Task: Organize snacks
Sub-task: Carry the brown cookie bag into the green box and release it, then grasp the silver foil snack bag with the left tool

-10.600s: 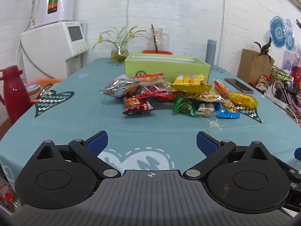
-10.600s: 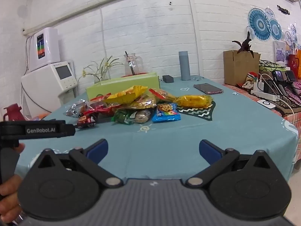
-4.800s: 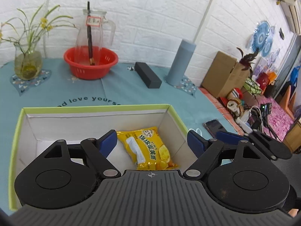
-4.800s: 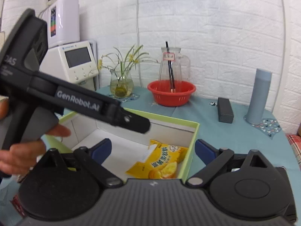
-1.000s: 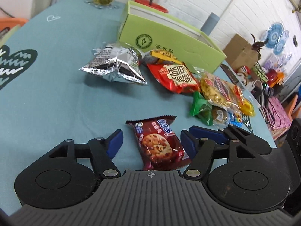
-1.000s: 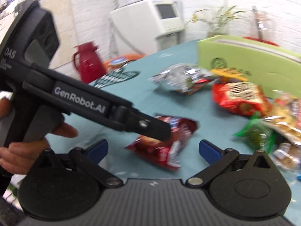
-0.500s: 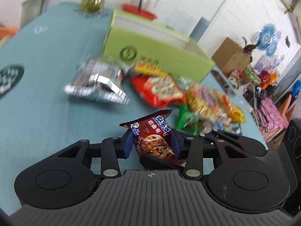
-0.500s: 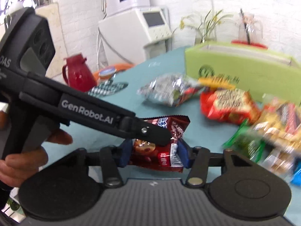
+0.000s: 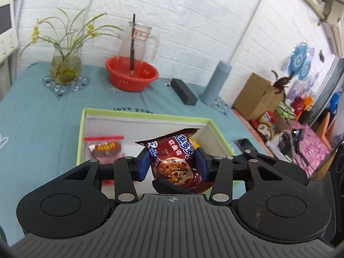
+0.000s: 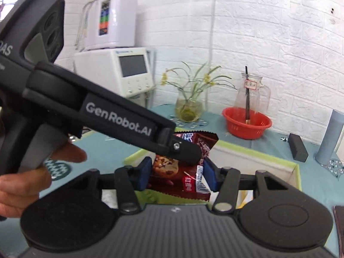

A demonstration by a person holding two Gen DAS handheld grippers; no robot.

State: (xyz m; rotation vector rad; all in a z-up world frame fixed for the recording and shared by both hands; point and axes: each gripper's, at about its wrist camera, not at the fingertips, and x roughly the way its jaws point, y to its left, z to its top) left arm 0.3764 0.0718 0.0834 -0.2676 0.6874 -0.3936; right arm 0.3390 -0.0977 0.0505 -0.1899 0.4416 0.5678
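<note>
**Cookie packet held over the open box**

While "GenRobot.AI" is read in white on the arm of the left gripper [image 10: 189, 152] in the right wrist view, the Chinese print on the brown cookie packet [image 9: 173, 161] is seen but not made out beyond "25" beside it. The words "love you" are printed on the teal tablecloth [image 9: 38, 116], the rest being cut off by the green-rimmed box [image 9: 217, 129]. A small label is stuck on the glass jug [image 9: 139, 40]; its writing is too small to read.

The packet is clamped between the blue pads [image 9: 143, 166] of the left gripper [image 9: 172, 165] and stands upright above the box. In the right wrist view the same packet [image 10: 189, 182] is also pinched by the right gripper [image 10: 176, 177], both grippers being closed on it.

Inside the box, 1 clear bag with a red strip [image 9: 104, 145] is seen at the left; a yellow pack [image 9: 193, 143] is mostly hidden behind the packet. A dark phone [image 9: 244, 145] is partly covered by the gripper linkage
</note>
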